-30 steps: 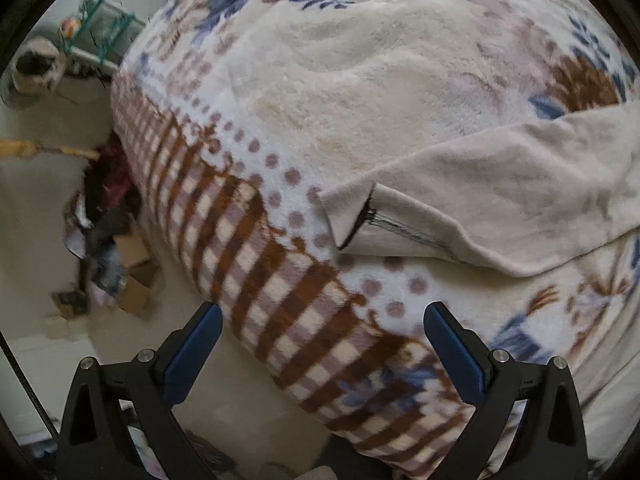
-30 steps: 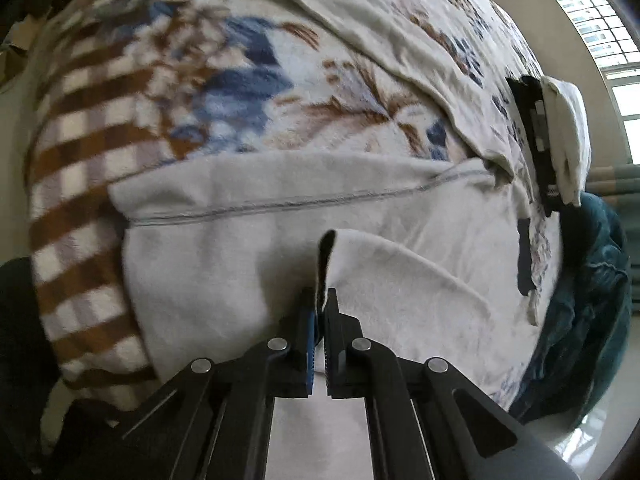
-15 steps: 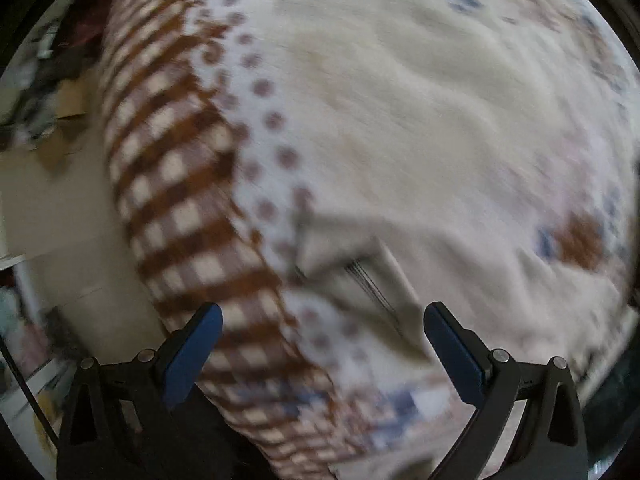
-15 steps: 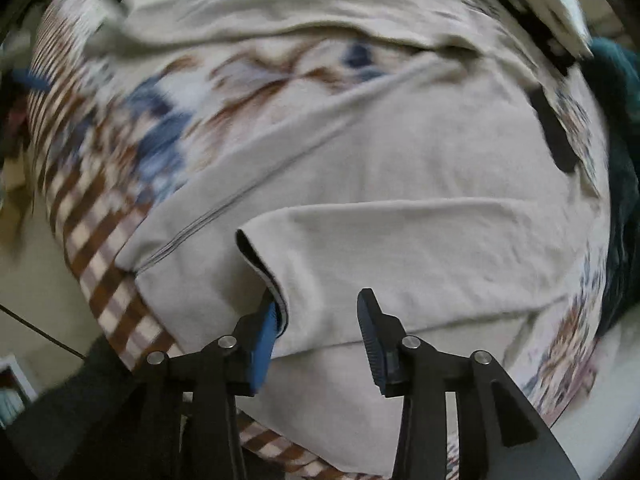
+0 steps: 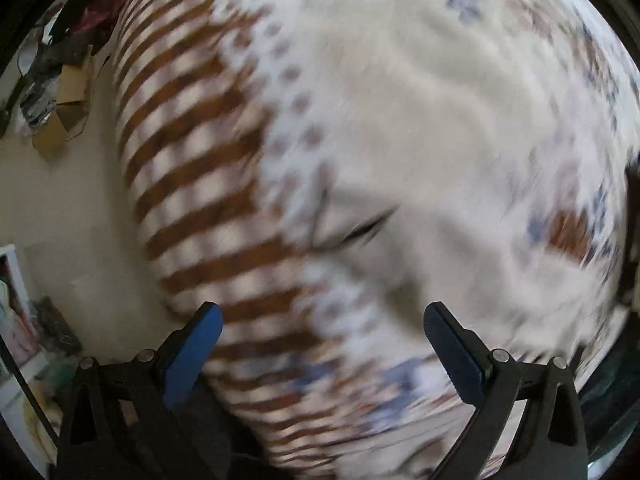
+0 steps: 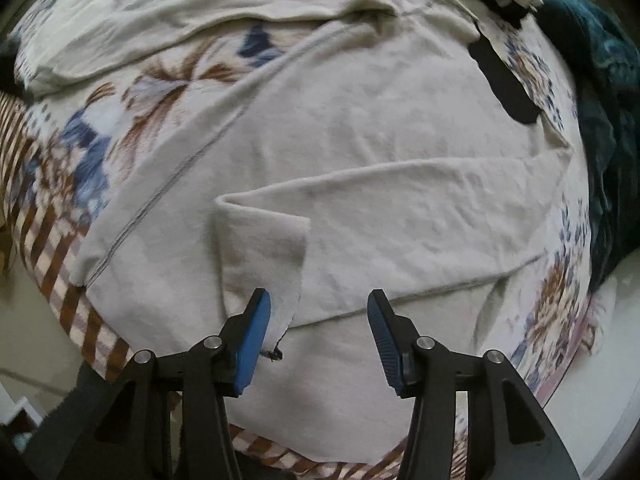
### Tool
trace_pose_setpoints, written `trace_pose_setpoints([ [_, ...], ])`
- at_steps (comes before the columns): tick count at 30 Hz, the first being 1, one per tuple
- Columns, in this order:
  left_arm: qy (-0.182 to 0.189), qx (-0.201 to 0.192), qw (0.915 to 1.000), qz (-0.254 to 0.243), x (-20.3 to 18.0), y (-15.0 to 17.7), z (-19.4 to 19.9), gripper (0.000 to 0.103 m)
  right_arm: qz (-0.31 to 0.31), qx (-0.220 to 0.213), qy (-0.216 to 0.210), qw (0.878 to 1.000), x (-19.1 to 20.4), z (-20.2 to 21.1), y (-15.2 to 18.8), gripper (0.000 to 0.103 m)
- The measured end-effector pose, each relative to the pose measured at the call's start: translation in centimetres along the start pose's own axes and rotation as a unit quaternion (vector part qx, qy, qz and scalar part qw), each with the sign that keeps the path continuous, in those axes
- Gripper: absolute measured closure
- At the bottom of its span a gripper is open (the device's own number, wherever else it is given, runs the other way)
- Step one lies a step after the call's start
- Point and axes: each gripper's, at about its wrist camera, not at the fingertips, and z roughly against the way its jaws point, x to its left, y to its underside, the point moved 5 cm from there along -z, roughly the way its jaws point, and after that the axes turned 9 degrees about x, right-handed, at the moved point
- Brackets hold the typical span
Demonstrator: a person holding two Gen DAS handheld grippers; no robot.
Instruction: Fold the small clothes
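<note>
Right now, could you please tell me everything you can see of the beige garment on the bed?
The beige garment is soft, lightly creased knit with grey stitched hems. It lies spread flat on the patterned blanket, one long flap folded back over its middle. The flap's small end corner is turned over and brushes the left pad of the open right gripper. Neither gripper grips it.

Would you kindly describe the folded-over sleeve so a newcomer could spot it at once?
On the floral blanket lies a beige shirt. Its sleeve crosses the shirt's body towards the open right claw. Unlike the flat cloth around it, its cuff end is doubled under, forming a raised flap.
</note>
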Motion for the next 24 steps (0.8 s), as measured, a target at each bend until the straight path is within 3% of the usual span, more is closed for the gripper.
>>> trace_pose_setpoints([
  [3, -0.054, -0.024, 0.9981, -0.016, -1.9, -2.3, -0.8, 0.000, -0.005, 0.002, 0.006, 1.000, 0.1, 0.0, -0.9, 0.050],
  [6, -0.114, -0.032, 0.9909, -0.064, -2.6, -2.9, -2.6, 0.000, -0.001, 0.004, 0.012, 1.000, 0.1, -0.4, -1.3, 0.050],
  [10, -0.137, -0.022, 0.9872, -0.078, -1.3, -1.3, -4.2, 0.000, -0.005, 0.001, 0.010, 1.000, -0.1, -0.4, -1.1, 0.050],
  [12, -0.141, -0.010, 0.9871, -0.075, 1.3, 0.4, -5.7, 0.000, -0.007, 0.002, 0.009, 1.000, 0.0, -0.6, -1.1, 0.050],
  [18, -0.103, 0.056, 0.9912, -0.062, 6.2, 4.6, -7.8, 0.000, -0.011, 0.017, 0.012, 1.000, 0.0, -1.8, -0.9, 0.050],
  [24, 0.034, 0.050, 0.9978, -0.029, 6.5, 5.2, -7.5, 0.000, -0.015, 0.020, 0.029, 0.999, -0.9, -2.2, -0.9, 0.050],
])
